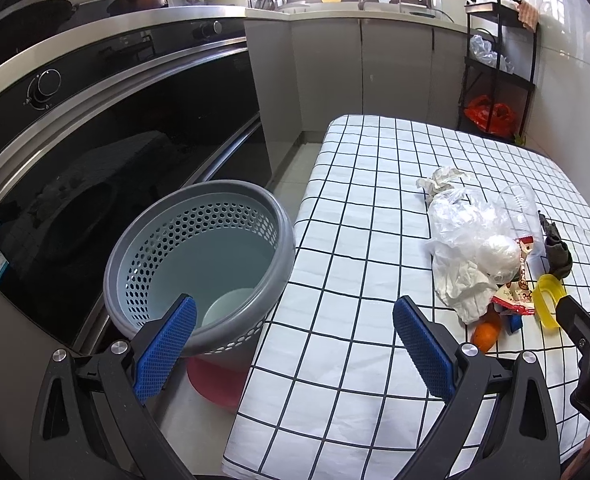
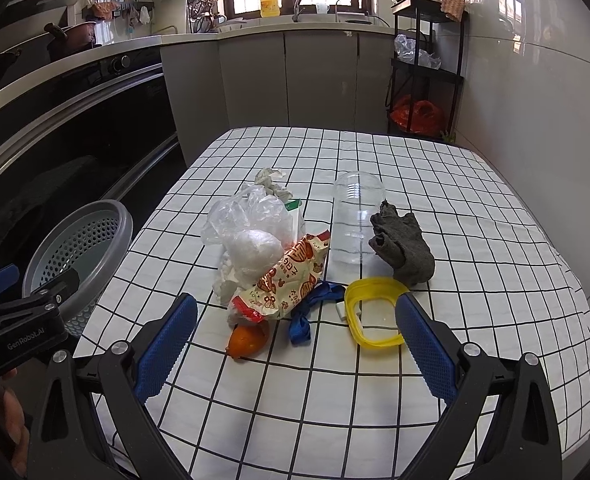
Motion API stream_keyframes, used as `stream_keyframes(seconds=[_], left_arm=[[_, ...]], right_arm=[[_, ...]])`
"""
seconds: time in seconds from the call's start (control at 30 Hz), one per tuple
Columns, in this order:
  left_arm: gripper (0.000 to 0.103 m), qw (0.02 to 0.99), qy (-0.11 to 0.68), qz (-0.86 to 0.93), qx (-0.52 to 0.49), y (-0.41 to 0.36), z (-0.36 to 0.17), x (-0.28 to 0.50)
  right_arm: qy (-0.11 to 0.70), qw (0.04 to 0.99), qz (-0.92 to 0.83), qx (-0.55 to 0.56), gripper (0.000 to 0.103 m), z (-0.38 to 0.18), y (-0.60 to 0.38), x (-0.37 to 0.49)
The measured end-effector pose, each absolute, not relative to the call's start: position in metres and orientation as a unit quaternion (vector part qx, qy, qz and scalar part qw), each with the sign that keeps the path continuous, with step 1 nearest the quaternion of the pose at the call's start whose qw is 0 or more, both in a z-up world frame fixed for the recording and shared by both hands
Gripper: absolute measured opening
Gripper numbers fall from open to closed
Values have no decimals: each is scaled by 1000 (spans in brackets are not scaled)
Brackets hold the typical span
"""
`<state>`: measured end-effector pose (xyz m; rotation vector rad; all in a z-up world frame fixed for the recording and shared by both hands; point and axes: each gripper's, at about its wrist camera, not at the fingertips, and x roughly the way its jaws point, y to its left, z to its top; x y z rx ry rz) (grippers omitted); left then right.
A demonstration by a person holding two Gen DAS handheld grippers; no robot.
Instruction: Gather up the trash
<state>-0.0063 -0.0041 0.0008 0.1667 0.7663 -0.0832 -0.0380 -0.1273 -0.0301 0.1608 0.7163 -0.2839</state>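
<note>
- Right claw, blue pads spread apart and empty, hovers over the checked-cloth worktop; the yellow plastic lid ring lies at one o'clock.
- Left claw, also apart and empty, hangs beside the grey perforated plastic bin at ten o'clock.
- Best approach: straddle the ring's rim, close firmly, then lift.

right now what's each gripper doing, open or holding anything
Left gripper: open, empty, by the bin.
Right gripper: open, empty, above the table.

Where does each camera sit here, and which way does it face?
Left wrist: on the left gripper, open, over the table's left edge, facing the bin with a white cup inside; the right gripper shows at the right edge.
Right wrist: on the right gripper, open, facing the trash pile: snack wrapper, yellow lid, orange peel.
Shared: bin, checked tablecloth, pile.
</note>
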Motion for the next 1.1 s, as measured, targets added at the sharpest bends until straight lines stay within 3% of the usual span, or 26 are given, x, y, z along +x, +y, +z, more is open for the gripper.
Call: stream_keyframes(seconds=[0.8, 1.1], left_arm=[[97, 922, 375, -41, 83, -6, -2, -6], [97, 918, 387, -47, 75, -6, -9, -1]], right_arm=[[349, 925, -136, 71, 95, -30, -124, -37], [331, 928, -124, 121, 95, -28, -162, -58]])
